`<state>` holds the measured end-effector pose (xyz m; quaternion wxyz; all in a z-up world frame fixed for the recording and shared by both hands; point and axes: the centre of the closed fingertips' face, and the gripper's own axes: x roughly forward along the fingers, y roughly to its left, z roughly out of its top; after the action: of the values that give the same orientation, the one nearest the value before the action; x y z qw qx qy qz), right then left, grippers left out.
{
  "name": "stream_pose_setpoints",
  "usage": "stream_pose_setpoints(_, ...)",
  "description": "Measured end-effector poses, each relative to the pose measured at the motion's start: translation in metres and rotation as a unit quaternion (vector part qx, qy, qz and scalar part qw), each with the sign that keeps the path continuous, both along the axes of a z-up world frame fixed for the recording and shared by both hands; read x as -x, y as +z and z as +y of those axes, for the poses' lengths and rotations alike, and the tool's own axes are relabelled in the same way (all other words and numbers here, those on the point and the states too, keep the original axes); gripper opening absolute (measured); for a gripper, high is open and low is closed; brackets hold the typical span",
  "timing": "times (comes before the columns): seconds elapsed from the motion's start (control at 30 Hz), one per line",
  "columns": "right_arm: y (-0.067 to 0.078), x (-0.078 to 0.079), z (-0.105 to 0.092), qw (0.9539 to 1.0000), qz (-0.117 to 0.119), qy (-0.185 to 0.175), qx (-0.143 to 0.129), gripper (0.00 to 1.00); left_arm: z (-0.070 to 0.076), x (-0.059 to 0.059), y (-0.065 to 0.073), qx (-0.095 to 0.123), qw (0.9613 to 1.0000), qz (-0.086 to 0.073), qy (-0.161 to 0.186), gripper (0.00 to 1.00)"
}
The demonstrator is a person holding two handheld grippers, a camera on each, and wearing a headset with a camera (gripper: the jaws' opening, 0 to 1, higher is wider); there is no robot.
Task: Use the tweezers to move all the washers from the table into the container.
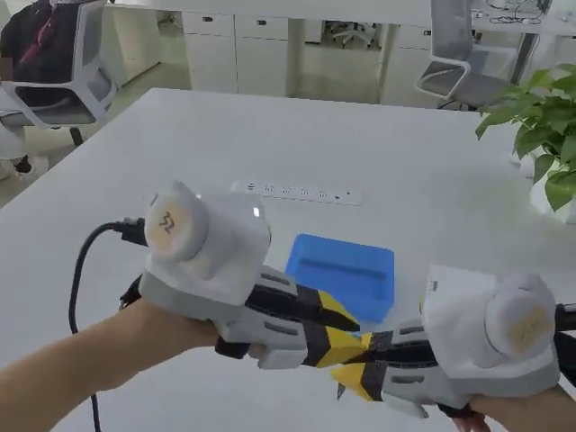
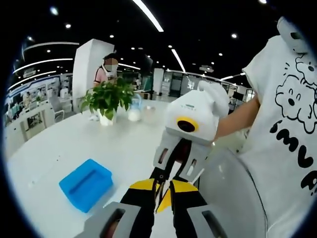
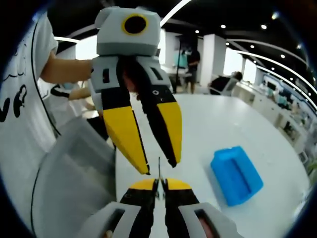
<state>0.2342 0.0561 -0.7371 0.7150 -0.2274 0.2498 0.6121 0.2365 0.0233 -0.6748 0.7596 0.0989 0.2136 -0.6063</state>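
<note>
Right hand-held gripper [image 3: 159, 182] (tweezers [image 3: 159, 168] between jaws)

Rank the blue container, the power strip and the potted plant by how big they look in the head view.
1. Potted plant, cropped by the frame edge.
2. Blue container, nearly as large, so the top two are unsure.
3. Power strip, long but thin.

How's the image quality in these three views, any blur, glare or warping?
Head view: even soft light, faint shadows, container fairly sharp. Left gripper view: fisheye bends the table edge, ceiling dark, plant well lit. Right gripper view: light strips glare, table looks washed out.
</note>
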Motion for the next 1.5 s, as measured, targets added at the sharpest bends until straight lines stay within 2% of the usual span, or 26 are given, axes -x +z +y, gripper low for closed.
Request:
stream_pose_setpoints(0.03, -0.003, 0.001, 0.0, 1.0, 0.001, 0.003, 0.004, 0.03, 0.0, 0.001, -0.004, -0.009, 0.9999, -0.003, -0.008, 0.05)
stream_pose_setpoints(0.1, -0.009, 0.003, -0.002, 0.9999, 0.005, 0.01, 0.013, 0.03, -0.001, 0.003, -0.008, -0.013, 0.9998, -0.002, -0.017, 0.0)
stream_pose_setpoints(0.2, -0.017, 0.005, -0.003, 0.9995, 0.016, 0.016, 0.022, 0.03, -0.004, 0.008, -0.017, -0.018, 0.9992, 0.012, -0.033, 0.0)
stream_pose_setpoints(0.23, -0.02, 0.005, -0.003, 0.9994, 0.018, 0.017, 0.025, 0.03, -0.004, 0.008, -0.019, -0.02, 0.9991, 0.009, -0.037, 0.0)
stream_pose_setpoints(0.27, -0.024, 0.005, -0.004, 0.9992, 0.018, 0.019, 0.029, 0.03, -0.003, 0.007, -0.024, -0.026, 0.9987, -0.004, -0.044, 0.0)
stream_pose_setpoints(0.43, -0.038, -0.004, -0.009, 0.9982, 0.016, 0.024, 0.053, 0.03, 0.001, 0.001, -0.038, -0.054, 0.9968, -0.025, -0.052, 0.0)
stream_pose_setpoints(0.6, -0.056, -0.016, -0.013, 0.9963, 0.004, 0.024, 0.083, 0.04, 0.009, -0.012, -0.06, -0.085, 0.9949, -0.035, -0.042, 0.0)
stream_pose_setpoints(0.63, -0.061, -0.02, -0.015, 0.9957, -0.003, 0.021, 0.091, 0.04, 0.013, -0.016, -0.068, -0.103, 0.9928, -0.046, -0.041, 0.0)
stream_pose_setpoints(0.83, -0.08, -0.029, -0.018, 0.9929, -0.016, 0.024, 0.116, 0.05, 0.017, -0.022, -0.096, -0.129, 0.9896, -0.05, -0.04, 0.0)
stream_pose_setpoints(0.87, -0.085, -0.031, -0.017, 0.9921, -0.022, 0.023, 0.122, 0.05, 0.021, -0.025, -0.104, -0.15, 0.9861, -0.059, -0.042, 0.0)
stream_pose_setpoints(0.9, -0.088, -0.033, -0.017, 0.9915, -0.026, 0.022, 0.125, 0.05, 0.022, -0.027, -0.109, -0.158, 0.9843, -0.064, -0.043, 0.0)
stream_pose_setpoints(0.97, -0.096, -0.038, -0.017, 0.9899, -0.04, 0.006, 0.135, 0.05, 0.021, -0.03, -0.118, -0.16, 0.9841, -0.064, -0.041, 0.0)
stream_pose_setpoints(1.03, -0.104, -0.042, -0.018, 0.9894, -0.054, -0.01, 0.135, 0.05, 0.022, -0.034, -0.126, -0.166, 0.9832, -0.065, -0.037, 0.0)
stream_pose_setpoints(1.07, -0.106, -0.042, -0.017, 0.9897, -0.057, -0.015, 0.13, 0.05, 0.027, -0.037, -0.134, -0.192, 0.9777, -0.072, -0.046, 0.0)
stream_pose_setpoints(1.2, -0.109, -0.044, -0.018, 0.9915, -0.047, -0.047, 0.112, 0.06, 0.028, -0.039, -0.142, -0.19, 0.9787, -0.061, -0.049, 0.0)
stream_pose_setpoints(1.3, -0.112, -0.044, -0.02, 0.991, -0.03, -0.071, 0.11, 0.07, 0.029, -0.039, -0.15, -0.196, 0.9777, -0.055, -0.052, 0.0)
stream_pose_setpoints(1.4, -0.107, -0.04, -0.024, 0.9912, 0.0, -0.104, 0.082, 0.08, 0.032, -0.039, -0.162, -0.218, 0.9717, -0.062, -0.068, 0.0)
stream_pose_setpoints(1.5, -0.098, -0.037, -0.029, 0.9899, 0.015, -0.127, 0.062, 0.13, 0.034, -0.041, -0.168, -0.222, 0.9708, -0.056, -0.072, 0.0)
